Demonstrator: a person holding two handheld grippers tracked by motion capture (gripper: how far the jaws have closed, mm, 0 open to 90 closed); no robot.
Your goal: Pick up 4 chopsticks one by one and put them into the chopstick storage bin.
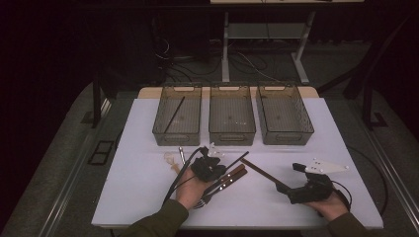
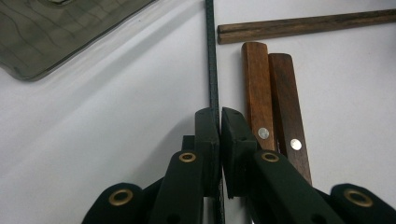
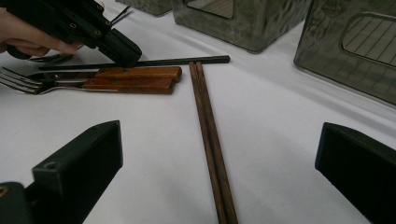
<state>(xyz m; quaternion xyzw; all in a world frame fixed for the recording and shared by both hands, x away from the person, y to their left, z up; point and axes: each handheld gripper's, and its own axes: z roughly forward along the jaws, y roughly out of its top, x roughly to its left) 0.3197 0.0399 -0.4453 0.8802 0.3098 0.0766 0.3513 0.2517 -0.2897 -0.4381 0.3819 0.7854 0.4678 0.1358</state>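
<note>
Near the table's point(image 1: 148, 197) front edge, left gripper point(image 2: 219, 122) pinches a black chopstick point(image 2: 211, 56); right gripper point(image 3: 219, 154) spread; next, lift it to a bin point(image 1: 177, 117), likely.

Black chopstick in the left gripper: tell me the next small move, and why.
Probably lift it straight up. The left gripper is shut on the black chopstick, which lies on the table beside the wooden handles. A matching black stick already sits in the left bin, its likely destination.
</note>
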